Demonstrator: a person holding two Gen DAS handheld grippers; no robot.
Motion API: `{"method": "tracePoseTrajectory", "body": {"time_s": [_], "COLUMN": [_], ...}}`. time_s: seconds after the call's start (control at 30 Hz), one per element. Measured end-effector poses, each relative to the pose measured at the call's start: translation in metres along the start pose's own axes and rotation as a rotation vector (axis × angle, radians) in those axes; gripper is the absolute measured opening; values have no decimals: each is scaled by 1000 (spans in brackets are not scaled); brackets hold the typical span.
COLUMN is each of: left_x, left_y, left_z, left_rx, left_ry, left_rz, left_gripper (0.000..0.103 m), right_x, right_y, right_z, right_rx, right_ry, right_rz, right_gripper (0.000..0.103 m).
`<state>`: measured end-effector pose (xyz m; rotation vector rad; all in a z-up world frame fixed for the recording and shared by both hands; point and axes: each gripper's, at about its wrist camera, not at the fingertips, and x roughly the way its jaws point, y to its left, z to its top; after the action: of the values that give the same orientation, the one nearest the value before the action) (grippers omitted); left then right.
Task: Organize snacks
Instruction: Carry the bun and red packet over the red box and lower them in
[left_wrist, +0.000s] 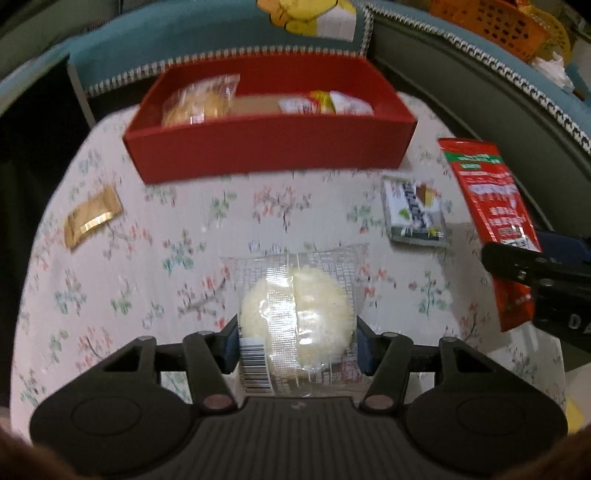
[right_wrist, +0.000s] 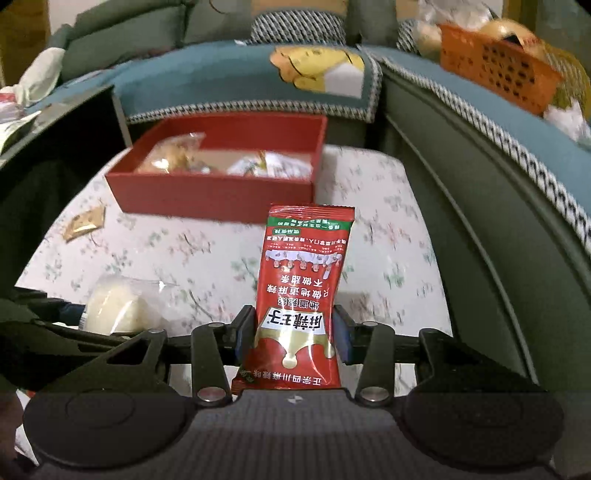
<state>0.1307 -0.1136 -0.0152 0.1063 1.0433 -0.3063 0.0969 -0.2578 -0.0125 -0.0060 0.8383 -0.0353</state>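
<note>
My left gripper (left_wrist: 295, 343) is shut on a clear-wrapped round white cake (left_wrist: 295, 314), held above the floral tablecloth. My right gripper (right_wrist: 293, 332) is shut on a long red snack packet (right_wrist: 303, 288), which also shows at the right of the left wrist view (left_wrist: 487, 206). A red box (left_wrist: 273, 147) stands at the table's far side, also seen in the right wrist view (right_wrist: 214, 192). It holds a clear bag of golden pastries (left_wrist: 199, 99) and a white-and-yellow packet (left_wrist: 325, 103). The white cake shows at lower left of the right wrist view (right_wrist: 114, 306).
A small gold sachet (left_wrist: 92, 218) lies left on the tablecloth (left_wrist: 177, 288), and a white-and-dark packet (left_wrist: 413, 210) lies right of centre. A teal-covered sofa (right_wrist: 221, 85) runs behind the table, with an orange basket (right_wrist: 498, 70) on it at far right.
</note>
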Motion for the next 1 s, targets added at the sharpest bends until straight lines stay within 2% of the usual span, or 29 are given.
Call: {"method": "tracePoseTrajectory", "body": {"time_s": [0.2,0.6,1.0], "left_x": [-9,1,18], "left_y": [-1,24,36], "left_z": [19,59,91], "left_rx": [25,-27,-42], "left_ry": [-89,-152,-198], "left_rz": [62,131,190], "left_gripper": [61,61,61], "right_x": [6,22,43], "right_y": [7,28,31], "right_z": [18,63,84], "right_rx": [-36,-89,-102], "right_ry": [-54,-163,-202], "right_rz": [-19,9,8], "right_gripper": [51,51,51]}}
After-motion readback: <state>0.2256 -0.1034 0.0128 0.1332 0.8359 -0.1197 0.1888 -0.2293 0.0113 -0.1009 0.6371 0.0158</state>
